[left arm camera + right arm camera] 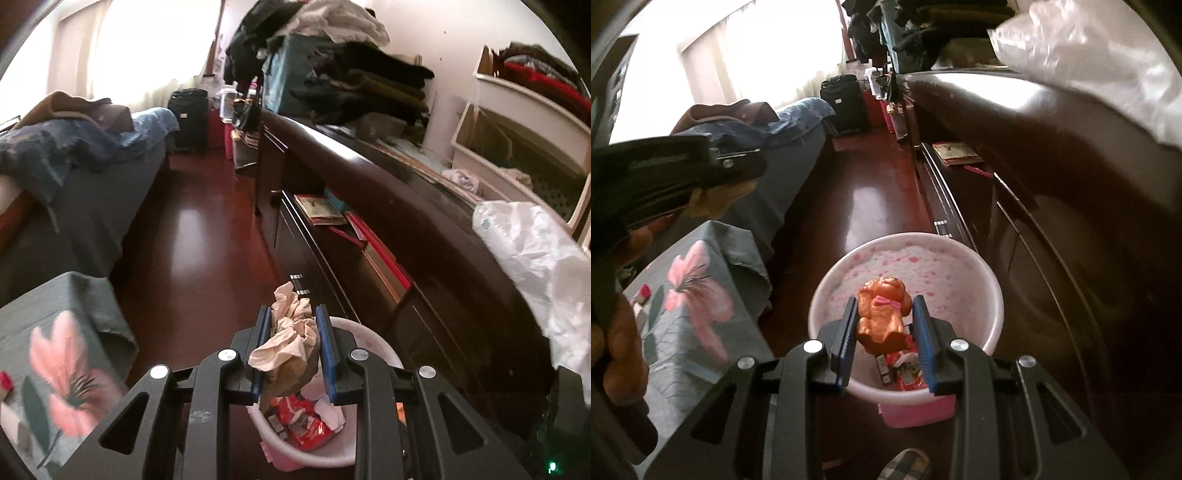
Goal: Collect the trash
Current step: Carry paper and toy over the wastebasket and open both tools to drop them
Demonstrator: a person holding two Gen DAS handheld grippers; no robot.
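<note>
My left gripper (293,317) is shut on a crumpled beige and brown paper wad (291,343), held above the near rim of a pink-and-white waste bin (384,350) on the floor. Red wrappers (304,424) and other litter lie inside the bin. My right gripper (886,314) is shut on an orange toy dog with a pink bow (882,317), hanging over the same waste bin (831,288). In the right wrist view the left gripper's body (683,166) shows at the upper left, with a hand (620,343) below it.
A dark wooden dresser (406,192) runs along the right, with an open drawer of books (321,210). A white plastic bag (535,258) lies on it. A bed (74,166) stands left, and a floral cloth (55,350) covers a surface at the near left.
</note>
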